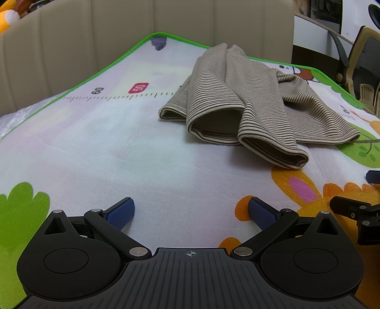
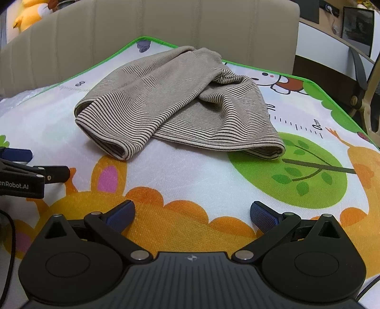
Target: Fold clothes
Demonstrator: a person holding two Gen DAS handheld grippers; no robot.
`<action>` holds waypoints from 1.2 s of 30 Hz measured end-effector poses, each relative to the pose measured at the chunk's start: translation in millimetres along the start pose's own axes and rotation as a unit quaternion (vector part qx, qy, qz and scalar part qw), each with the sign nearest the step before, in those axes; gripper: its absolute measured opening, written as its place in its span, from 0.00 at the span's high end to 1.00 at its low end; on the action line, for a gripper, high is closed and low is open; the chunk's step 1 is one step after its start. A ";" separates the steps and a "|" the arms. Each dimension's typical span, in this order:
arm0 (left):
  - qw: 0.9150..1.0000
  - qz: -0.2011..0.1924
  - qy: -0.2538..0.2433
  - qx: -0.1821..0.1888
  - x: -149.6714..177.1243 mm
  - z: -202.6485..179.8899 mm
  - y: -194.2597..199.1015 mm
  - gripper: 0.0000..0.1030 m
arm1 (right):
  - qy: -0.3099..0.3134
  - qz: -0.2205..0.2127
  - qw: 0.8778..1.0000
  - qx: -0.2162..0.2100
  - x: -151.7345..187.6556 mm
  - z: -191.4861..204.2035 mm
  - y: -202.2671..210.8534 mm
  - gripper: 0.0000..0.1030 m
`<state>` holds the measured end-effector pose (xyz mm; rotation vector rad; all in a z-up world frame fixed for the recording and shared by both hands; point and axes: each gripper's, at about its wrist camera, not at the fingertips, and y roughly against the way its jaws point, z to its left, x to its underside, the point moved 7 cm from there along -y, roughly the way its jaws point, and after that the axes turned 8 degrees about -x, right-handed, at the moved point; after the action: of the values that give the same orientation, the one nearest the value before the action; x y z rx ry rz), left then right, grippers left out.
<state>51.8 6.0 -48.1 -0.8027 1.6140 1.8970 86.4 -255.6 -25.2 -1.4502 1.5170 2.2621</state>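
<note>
A beige garment with thin dark stripes point(image 1: 242, 104) lies crumpled on the cartoon play mat point(image 1: 142, 152), its open hems facing me. It also shows in the right wrist view point(image 2: 175, 104). My left gripper point(image 1: 191, 209) is open and empty, low over the mat, short of the garment. My right gripper point(image 2: 192, 211) is open and empty too, short of the garment's near edge. Each gripper shows at the edge of the other's view: the right one point(image 1: 356, 214) and the left one point(image 2: 23, 176).
The mat point(image 2: 213, 180) has a green border and a printed ruler point(image 1: 123, 95). A beige padded headboard point(image 1: 118, 35) stands behind it. An office chair point(image 1: 361, 61) and a white desk point(image 2: 332, 47) are at the right. Yellow plush toys point(image 2: 30, 12) sit at the back left.
</note>
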 end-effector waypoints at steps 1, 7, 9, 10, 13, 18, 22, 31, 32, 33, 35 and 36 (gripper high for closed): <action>1.000 0.000 0.000 0.000 0.0 0.0 0.0 0.00 | 0.000 0.004 1.000 -0.001 -0.3 -0.4 -0.1 0.00; 1.000 0.002 -0.001 0.004 0.1 1.3 0.1 0.00 | -0.006 0.021 1.000 -0.006 -0.9 -1.1 -1.7 0.00; 1.000 0.002 -0.002 0.004 0.2 1.4 0.3 0.00 | -0.007 0.025 1.000 -0.005 -1.0 -0.6 -2.3 0.00; 1.000 0.002 -0.002 0.004 0.2 1.4 0.4 0.00 | -0.009 0.027 1.000 -0.006 -0.9 -0.7 -2.4 0.00; 1.000 0.002 -0.002 0.004 0.5 1.4 0.8 0.00 | -0.011 0.029 1.000 -0.004 -0.7 -0.3 -2.6 0.00; 1.000 0.002 -0.002 0.002 0.8 0.7 1.1 0.00 | -0.007 0.027 1.000 0.002 0.7 1.8 -2.0 0.00; 1.000 0.002 -0.002 0.002 0.8 0.6 1.3 0.00 | 0.000 0.022 1.000 0.007 1.2 3.1 -1.3 0.00; 1.000 0.002 -0.002 0.000 1.1 1.2 1.5 0.00 | 0.005 0.022 1.000 0.000 -0.1 1.2 -1.4 0.00; 1.000 0.002 -0.002 0.001 1.1 1.3 1.5 0.00 | 0.005 0.022 1.000 -0.001 0.2 1.1 -1.4 0.00; 1.000 0.003 -0.002 0.001 1.0 1.6 1.5 0.00 | 0.005 0.021 1.000 -0.001 0.3 1.2 -1.3 0.00; 1.000 0.004 -0.001 0.002 0.9 2.0 1.2 0.00 | 0.005 0.021 1.000 -0.001 0.4 1.4 -1.2 0.00; 1.000 0.005 -0.001 0.003 0.8 2.2 1.1 0.00 | 0.006 0.020 1.000 -0.001 0.6 1.5 -1.1 0.00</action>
<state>50.2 8.0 -47.7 -0.7929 1.6239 1.8989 85.6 -254.1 -26.3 -1.4489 1.5619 2.2815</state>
